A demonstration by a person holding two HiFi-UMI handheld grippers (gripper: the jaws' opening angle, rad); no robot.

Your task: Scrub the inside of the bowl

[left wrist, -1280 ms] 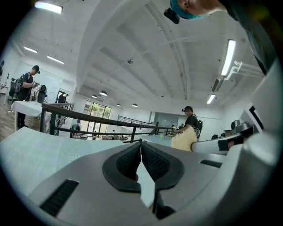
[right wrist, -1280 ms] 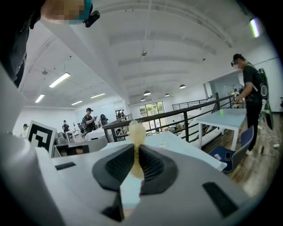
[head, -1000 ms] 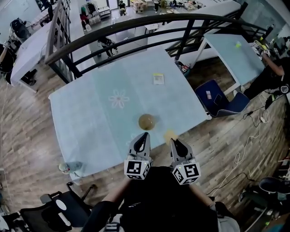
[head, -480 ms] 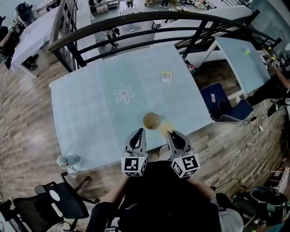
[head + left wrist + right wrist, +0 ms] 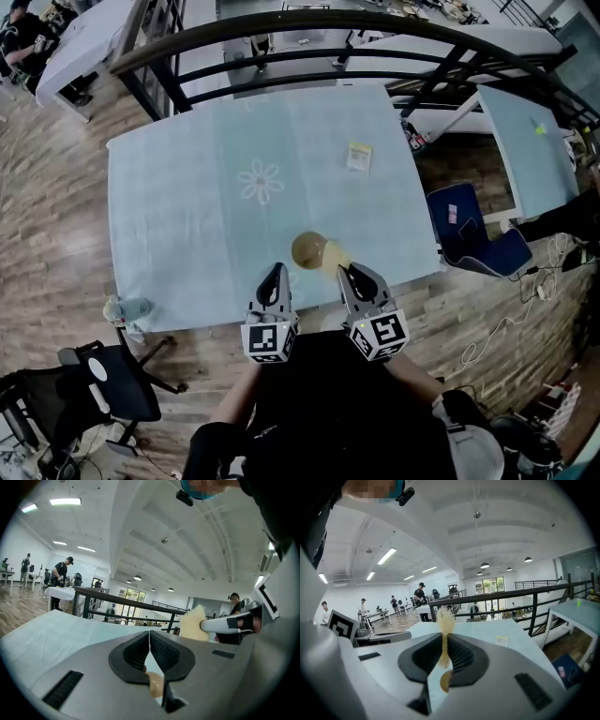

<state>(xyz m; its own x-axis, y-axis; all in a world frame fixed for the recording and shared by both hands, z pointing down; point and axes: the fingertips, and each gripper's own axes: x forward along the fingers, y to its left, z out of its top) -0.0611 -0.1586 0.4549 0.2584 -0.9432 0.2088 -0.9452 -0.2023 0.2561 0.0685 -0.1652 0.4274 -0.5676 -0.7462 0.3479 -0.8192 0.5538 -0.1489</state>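
A small tan bowl stands on the pale blue table near its front edge. My right gripper is shut on a yellow sponge, which sits just at the bowl's right rim. The sponge sticks up between the right jaws, with the bowl seen low through the gap. My left gripper is shut with nothing in it, just in front of the bowl and to its left. In the left gripper view the bowl peeps below the closed jaws, and the sponge shows to the right.
A small yellow-and-white card lies at the table's far right, and a flower print marks its middle. A black railing runs behind the table. A blue chair stands at the right, a black chair at the near left.
Both grippers have moved forward toward the bowl. The sponge, earlier apart from the bowl on its right, now sits against the bowl's right rim.
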